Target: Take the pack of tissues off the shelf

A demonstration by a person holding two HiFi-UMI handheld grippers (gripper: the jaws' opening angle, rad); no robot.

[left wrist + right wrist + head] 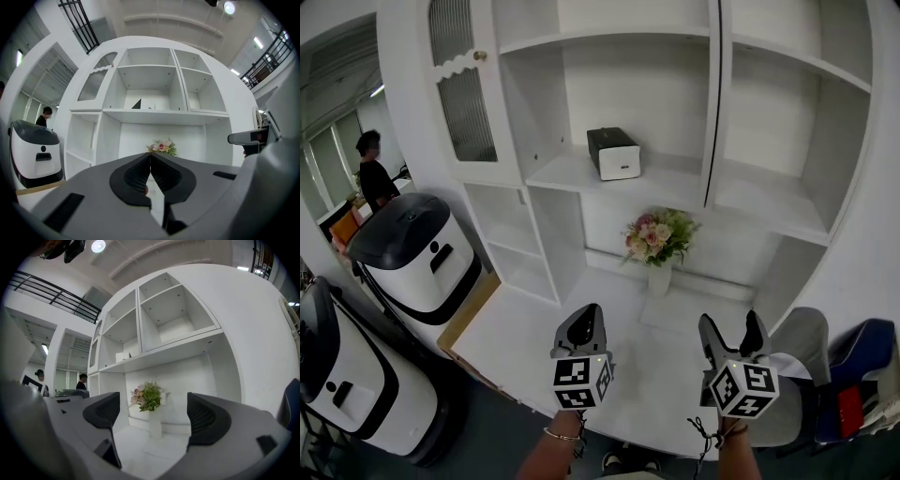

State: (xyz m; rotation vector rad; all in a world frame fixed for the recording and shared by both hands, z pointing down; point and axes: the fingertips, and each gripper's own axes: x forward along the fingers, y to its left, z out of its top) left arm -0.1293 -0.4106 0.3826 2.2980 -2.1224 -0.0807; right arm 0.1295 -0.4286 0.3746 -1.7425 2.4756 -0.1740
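Pack of tissues [612, 153]: on the shelf, not yet reached.
The pack is set on the middle shelf [567, 172], above the vase of flowers [659, 246] on the surface [661, 370]. The left tool [591, 311] is held pressed together and empty, the right tool [730, 322] spread and empty, both well apart from the pack. The approach is judged in hand; a raised forward reach, spread jaws around the pack, is called for next.

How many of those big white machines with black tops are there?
2: one machine beside the shelf unit, the other nearer, at the picture's left edge. More may be hidden.
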